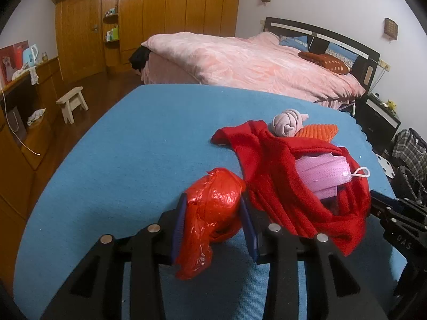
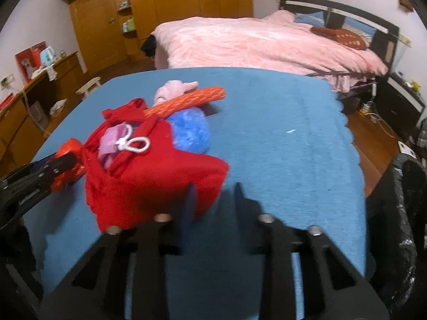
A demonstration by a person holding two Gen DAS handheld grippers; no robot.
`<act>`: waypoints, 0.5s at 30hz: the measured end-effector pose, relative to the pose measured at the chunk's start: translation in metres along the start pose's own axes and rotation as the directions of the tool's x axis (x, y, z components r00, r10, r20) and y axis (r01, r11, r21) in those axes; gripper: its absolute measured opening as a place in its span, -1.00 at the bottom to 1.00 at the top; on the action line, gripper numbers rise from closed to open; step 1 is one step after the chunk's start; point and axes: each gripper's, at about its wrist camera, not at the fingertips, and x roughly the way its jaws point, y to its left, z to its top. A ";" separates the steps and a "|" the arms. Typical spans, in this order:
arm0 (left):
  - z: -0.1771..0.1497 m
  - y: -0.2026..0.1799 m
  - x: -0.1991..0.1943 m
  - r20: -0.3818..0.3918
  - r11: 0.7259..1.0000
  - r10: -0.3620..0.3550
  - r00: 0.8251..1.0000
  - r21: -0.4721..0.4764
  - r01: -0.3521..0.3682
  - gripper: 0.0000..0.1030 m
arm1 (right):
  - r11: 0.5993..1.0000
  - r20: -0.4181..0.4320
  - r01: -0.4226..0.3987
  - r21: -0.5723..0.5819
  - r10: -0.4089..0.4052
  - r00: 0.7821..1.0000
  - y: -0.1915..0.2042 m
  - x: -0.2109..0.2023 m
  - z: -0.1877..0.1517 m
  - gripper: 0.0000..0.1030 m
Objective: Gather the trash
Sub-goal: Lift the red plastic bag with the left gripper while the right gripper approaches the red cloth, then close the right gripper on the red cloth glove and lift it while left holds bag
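My left gripper (image 1: 213,202) is shut on a crumpled red plastic bag (image 1: 213,208) on the blue tablecloth (image 1: 133,146). Right of it lies a red cloth bag (image 1: 288,186) with a pink face mask (image 1: 323,173) inside; the bag also shows in the right wrist view (image 2: 149,181), with the mask (image 2: 112,141) and its white loop (image 2: 136,142). Behind it lie a pink balled cloth (image 1: 287,122), an orange ribbed piece (image 2: 186,101) and a blue plastic wad (image 2: 189,130). My right gripper (image 2: 213,189) is open and empty at the cloth bag's near right corner.
A bed with a pink duvet (image 1: 253,61) stands beyond the table. Wooden wardrobes (image 1: 160,8) line the back wall, a desk (image 1: 24,88) stands at the left, and a small stool (image 1: 72,102) is on the floor. A dark chair (image 2: 400,213) is at the right.
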 end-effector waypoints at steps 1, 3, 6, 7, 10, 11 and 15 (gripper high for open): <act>0.000 0.000 0.000 0.001 1.000 0.000 1.000 -0.001 0.000 -0.25 | 1.000 -0.003 -0.004 -0.001 0.004 1.000 0.000 0.000 0.000 -0.89; 0.000 0.000 0.000 0.003 1.000 0.002 1.000 0.000 -0.002 -0.25 | 1.000 0.004 -0.005 0.000 0.005 1.000 0.000 -0.004 0.000 -0.92; 0.000 -0.001 -0.001 0.008 1.000 0.003 1.000 0.002 -0.003 -0.25 | 1.000 0.013 0.019 0.003 -0.019 1.000 -0.006 -0.011 -0.001 -0.95; 0.000 -0.002 -0.002 0.010 1.000 0.003 1.000 0.005 -0.003 -0.25 | 1.000 0.013 0.019 0.007 -0.019 1.000 -0.008 -0.013 0.000 -0.95; 0.000 -0.003 -0.001 0.009 1.000 0.007 1.000 0.011 -0.008 -0.25 | 1.000 0.028 0.006 -0.003 -0.006 1.000 -0.008 -0.019 0.003 -0.88; 0.000 -0.003 -0.001 0.009 1.000 0.008 1.000 0.010 -0.008 -0.25 | 1.000 0.032 -0.006 -0.009 0.006 0.999 -0.006 -0.021 0.005 -0.82; 0.001 -0.002 -0.002 0.010 1.000 0.005 1.000 0.004 -0.005 -0.25 | 0.998 0.053 -0.046 -0.034 0.047 0.997 0.010 -0.023 0.009 -0.31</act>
